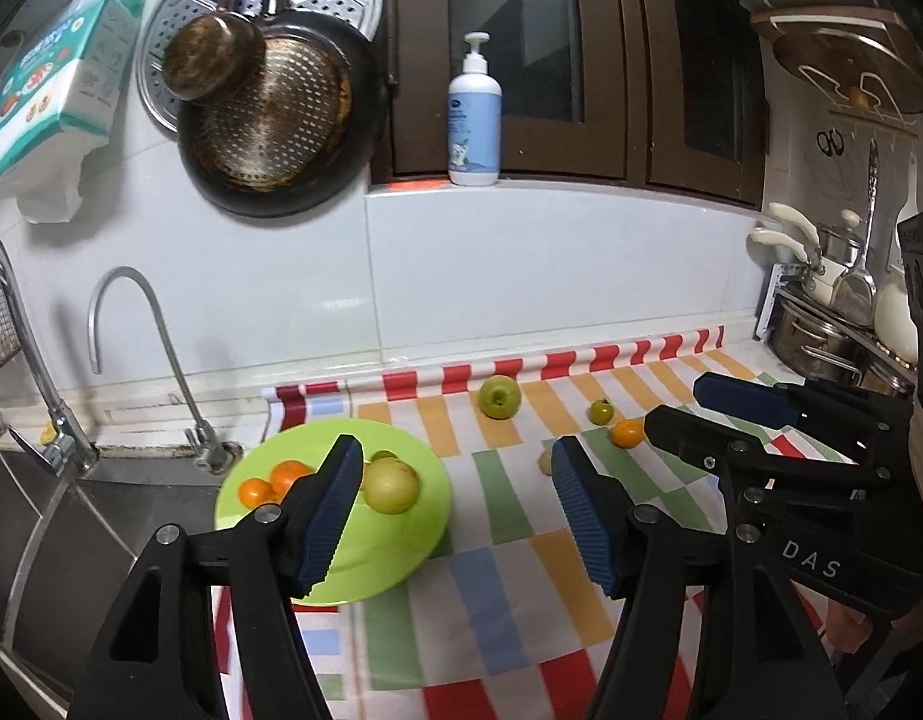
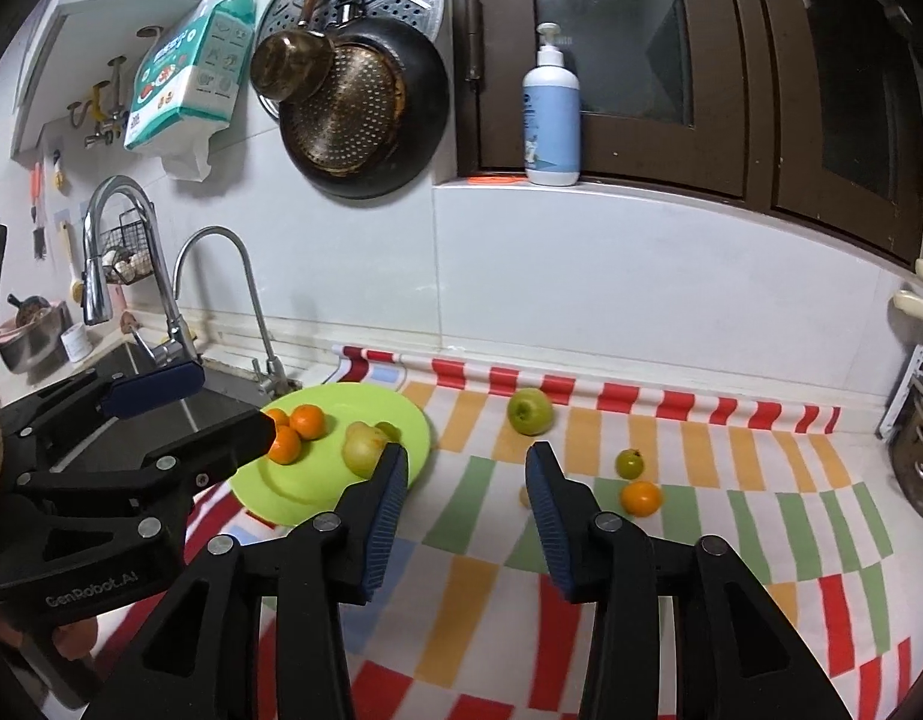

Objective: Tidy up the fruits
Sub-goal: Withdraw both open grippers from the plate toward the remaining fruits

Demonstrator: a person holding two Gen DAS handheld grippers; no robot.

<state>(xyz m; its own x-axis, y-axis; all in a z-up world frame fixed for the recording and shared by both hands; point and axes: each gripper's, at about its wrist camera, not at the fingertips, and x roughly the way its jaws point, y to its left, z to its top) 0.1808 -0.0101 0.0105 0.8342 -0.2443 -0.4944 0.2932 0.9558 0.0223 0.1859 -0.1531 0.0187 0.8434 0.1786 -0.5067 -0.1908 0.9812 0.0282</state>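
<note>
A lime-green plate (image 1: pixel 347 564) (image 2: pixel 281 495) at the left of the striped cloth holds oranges (image 1: pixel 287 474) (image 2: pixel 308 420) and a yellowish fruit (image 1: pixel 391 485) (image 2: pixel 362 447). On the cloth lie a green apple (image 1: pixel 500 397) (image 2: pixel 529 411), a small green fruit (image 1: pixel 601 412) (image 2: pixel 630 463) and an orange (image 1: pixel 627 433) (image 2: pixel 641 498). A small pale piece (image 2: pixel 524 497) peeks out beside one right finger. My left gripper (image 1: pixel 461 510) hovers open over the plate's right edge, nothing between its pads. My right gripper (image 2: pixel 468 516) is open and empty, above the cloth short of the loose fruit.
A sink (image 1: pixel 41 510) with a curved tap (image 1: pixel 131 300) lies left of the plate. Pans (image 1: pixel 269 120) hang on the tiled wall, and a soap bottle (image 1: pixel 474 114) stands on the sill. A rack of pots (image 1: pixel 833 330) closes off the counter's right end.
</note>
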